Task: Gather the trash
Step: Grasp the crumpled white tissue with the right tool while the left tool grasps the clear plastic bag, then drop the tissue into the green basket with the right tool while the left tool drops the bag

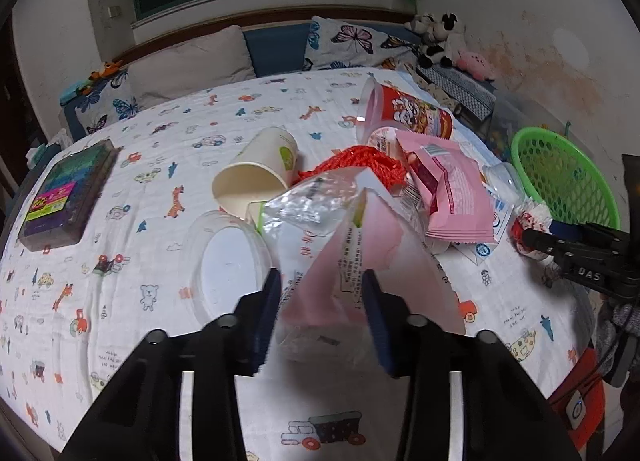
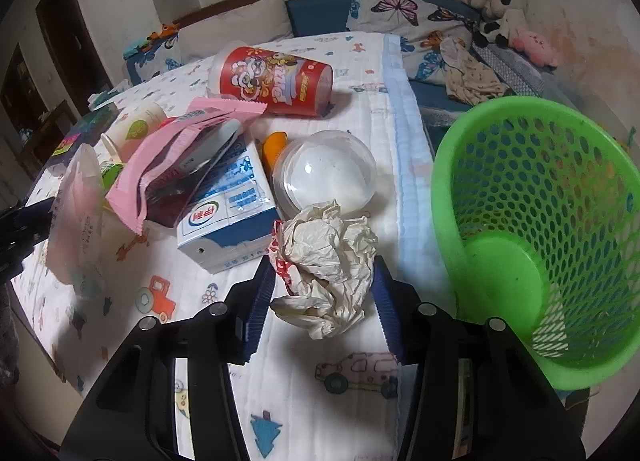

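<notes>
On the bedspread (image 2: pixel 352 413), between my right gripper's (image 2: pixel 323 293) blue pads, sits a crumpled paper ball (image 2: pixel 332 257). The fingers stand on either side of it and look just short of pinching, so I judge this claw spread, lined up for a squeeze. The green basket (image 2: pixel 540 229) lies tipped beside it, mouth toward me, which I take as the reason I work from this side: a short carry to drop things in.

My left gripper (image 1: pixel 320 301) holds a pink and clear plastic bag (image 1: pixel 360 261) lifted off the sheet, its pads pressed against the bag's sides.

Behind the paper ball lie a milk carton (image 2: pixel 228 221), a pink wrapper (image 2: pixel 180 157), a clear dome lid (image 2: pixel 326 173), a red snack tub (image 2: pixel 276 81) and a paper cup (image 1: pixel 260 169), all yet to be collected.
</notes>
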